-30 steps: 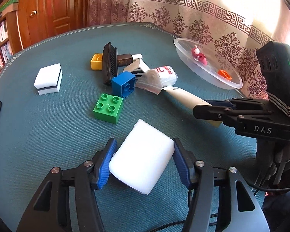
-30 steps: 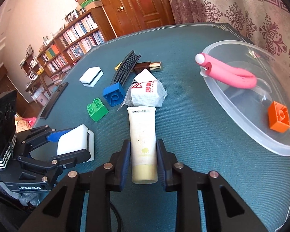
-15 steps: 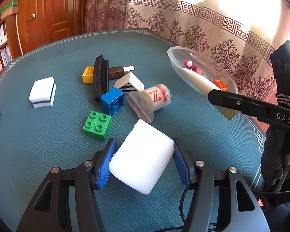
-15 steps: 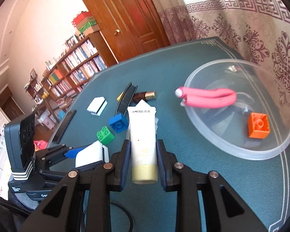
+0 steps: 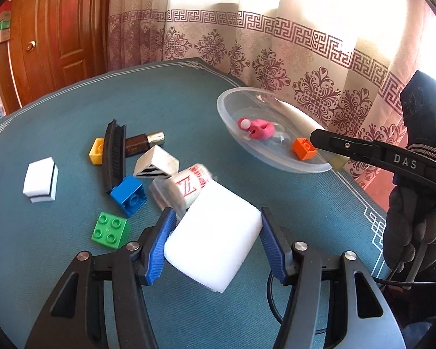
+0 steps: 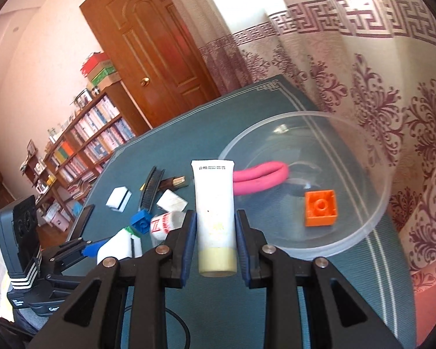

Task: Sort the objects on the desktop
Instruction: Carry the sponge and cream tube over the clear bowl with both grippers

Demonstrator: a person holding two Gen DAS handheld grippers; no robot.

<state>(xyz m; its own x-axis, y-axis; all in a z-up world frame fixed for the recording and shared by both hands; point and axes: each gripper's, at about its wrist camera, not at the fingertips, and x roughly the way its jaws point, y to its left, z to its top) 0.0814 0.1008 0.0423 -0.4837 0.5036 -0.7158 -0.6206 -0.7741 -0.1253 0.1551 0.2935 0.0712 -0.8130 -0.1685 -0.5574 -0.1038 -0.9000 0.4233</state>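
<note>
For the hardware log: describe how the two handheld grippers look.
Both are black, angular frames with silver screws. The left gripper has ribbed blue pads on its jaws; the right gripper has dark blue ones. Each has a black-and-white striped band, a black cable and white lettering. A grey glove holds the right one.

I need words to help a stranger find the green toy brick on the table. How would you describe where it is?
Start at the clear plastic bowl at the curtain side of the teal table; the loose pile of objects lies away from it, toward the door. At the pile's near edge, beside the blue brick, sits the green brick. It is the only green piece, showing four round studs on top.
</note>
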